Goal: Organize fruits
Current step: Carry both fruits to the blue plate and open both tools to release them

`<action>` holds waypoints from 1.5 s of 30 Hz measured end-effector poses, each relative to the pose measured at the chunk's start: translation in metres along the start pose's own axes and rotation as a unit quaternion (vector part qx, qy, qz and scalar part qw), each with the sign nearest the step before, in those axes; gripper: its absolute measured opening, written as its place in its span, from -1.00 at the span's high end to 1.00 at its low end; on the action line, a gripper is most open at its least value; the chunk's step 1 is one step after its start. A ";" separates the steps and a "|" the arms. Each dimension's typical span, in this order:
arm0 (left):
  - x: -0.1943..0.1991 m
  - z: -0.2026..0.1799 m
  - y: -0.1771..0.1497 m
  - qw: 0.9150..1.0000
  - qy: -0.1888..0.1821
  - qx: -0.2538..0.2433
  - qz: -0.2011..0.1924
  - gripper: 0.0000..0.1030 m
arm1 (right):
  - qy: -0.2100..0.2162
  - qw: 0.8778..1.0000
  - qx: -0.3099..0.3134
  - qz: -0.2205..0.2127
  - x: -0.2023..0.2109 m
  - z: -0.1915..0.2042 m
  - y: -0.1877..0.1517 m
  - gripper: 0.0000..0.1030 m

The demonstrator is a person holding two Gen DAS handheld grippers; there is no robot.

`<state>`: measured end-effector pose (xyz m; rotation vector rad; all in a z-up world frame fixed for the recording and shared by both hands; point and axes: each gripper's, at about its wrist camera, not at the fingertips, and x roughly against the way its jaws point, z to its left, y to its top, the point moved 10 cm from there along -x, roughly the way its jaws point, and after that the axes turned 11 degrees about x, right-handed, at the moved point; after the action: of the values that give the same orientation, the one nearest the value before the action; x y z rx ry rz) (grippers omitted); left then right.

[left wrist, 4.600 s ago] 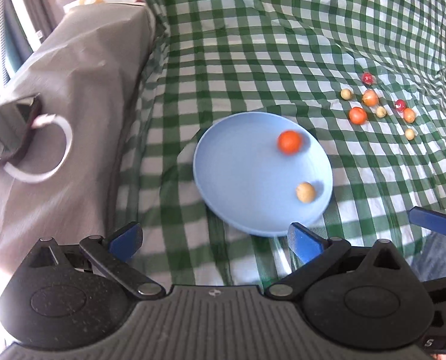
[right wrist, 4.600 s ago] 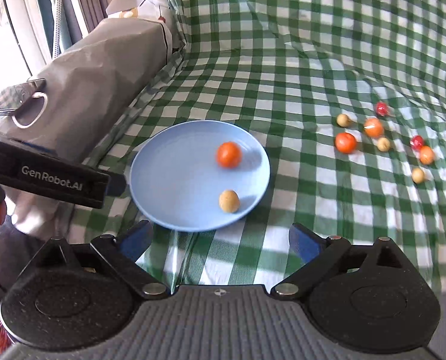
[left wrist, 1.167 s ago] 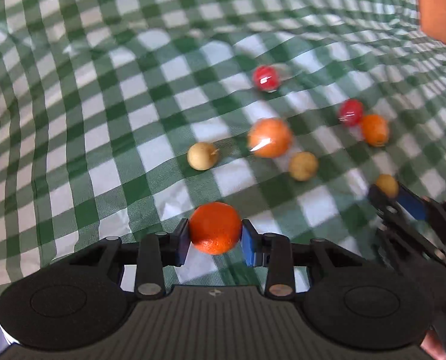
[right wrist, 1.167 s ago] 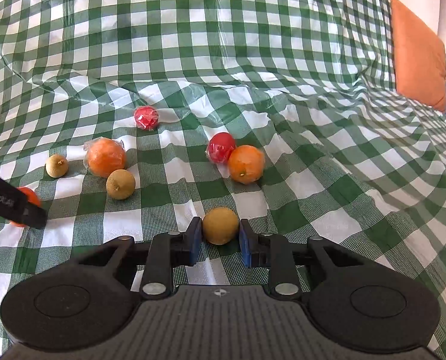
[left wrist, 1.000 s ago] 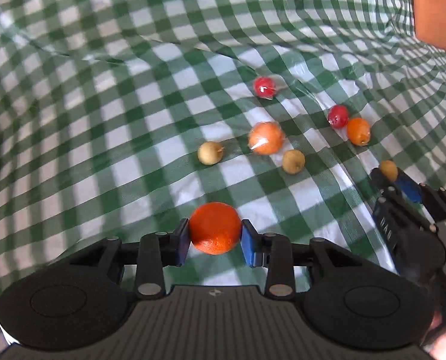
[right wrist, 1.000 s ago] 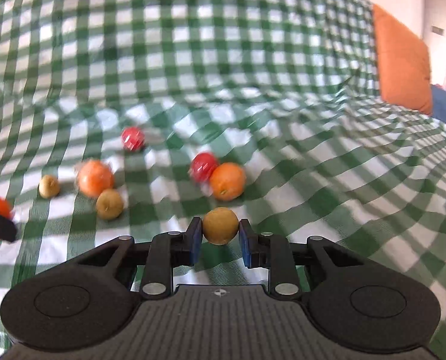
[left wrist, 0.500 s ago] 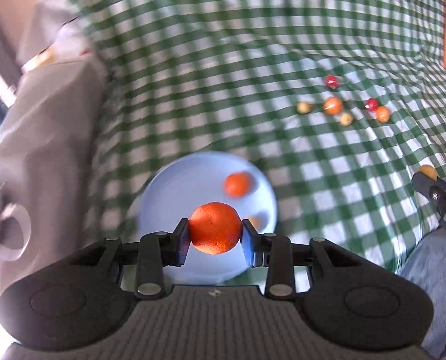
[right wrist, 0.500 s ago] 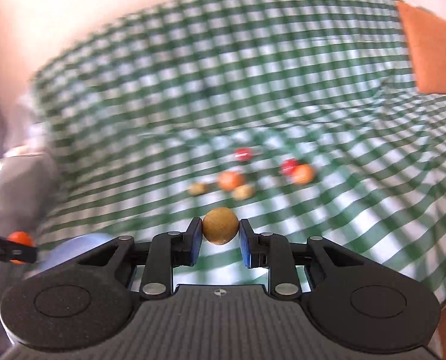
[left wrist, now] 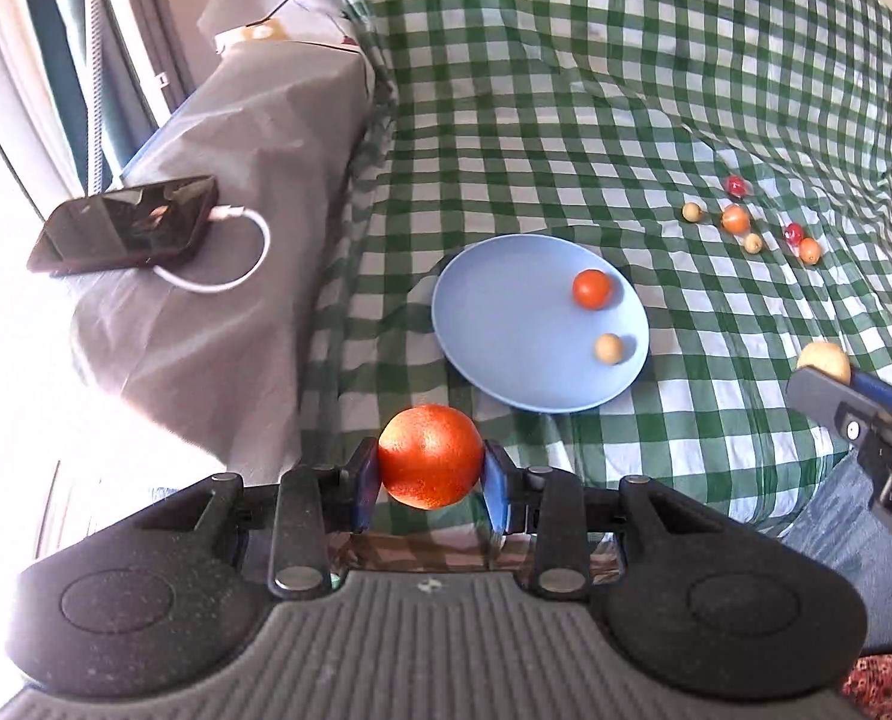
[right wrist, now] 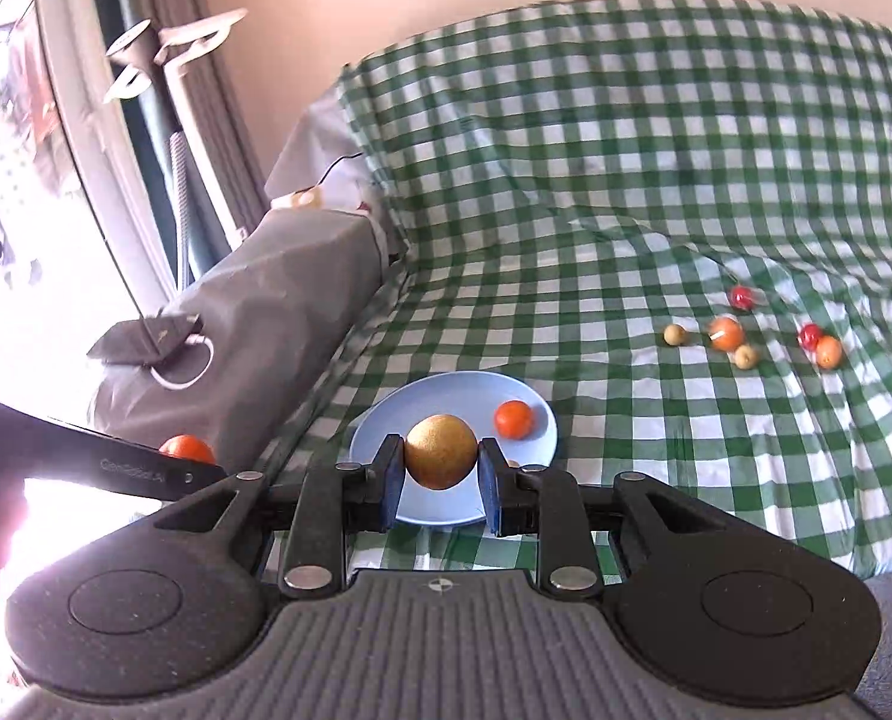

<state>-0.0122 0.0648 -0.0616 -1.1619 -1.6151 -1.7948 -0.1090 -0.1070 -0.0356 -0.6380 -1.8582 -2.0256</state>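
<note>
My left gripper (left wrist: pixel 431 483) is shut on an orange (left wrist: pixel 430 455), held above the cloth just in front of and to the left of the blue plate (left wrist: pixel 506 348). The plate holds one orange (left wrist: pixel 592 288) and one tan fruit (left wrist: pixel 608 348). My right gripper (right wrist: pixel 440 480) is shut on a tan round fruit (right wrist: pixel 440 450), held above the near edge of the plate (right wrist: pixel 386 438). The right gripper with its fruit also shows in the left wrist view (left wrist: pixel 824 363). Several small fruits (left wrist: pixel 735 218) lie loose on the cloth at the far right.
A green checked cloth (left wrist: pixel 566 90) covers the surface. To the left a grey covered armrest (left wrist: pixel 236 180) carries a phone (left wrist: pixel 128 222) on a white cable. A window frame and curtain (right wrist: pixel 146 120) stand at the far left.
Both grippers took fruits from the loose group, carried them back to the left and now hold them near the plate. The views pulled back and the plate came into sight.
</note>
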 end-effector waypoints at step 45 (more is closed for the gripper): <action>-0.087 -0.036 0.060 0.999 -0.039 0.000 0.022 0.24 | -0.036 0.996 0.032 0.079 -0.082 -0.009 -0.012 0.47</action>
<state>0.0723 0.0003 -0.0968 -1.2719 -1.6211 -1.7420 -0.0464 -0.1197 -0.0887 -0.8220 -1.8421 -1.8590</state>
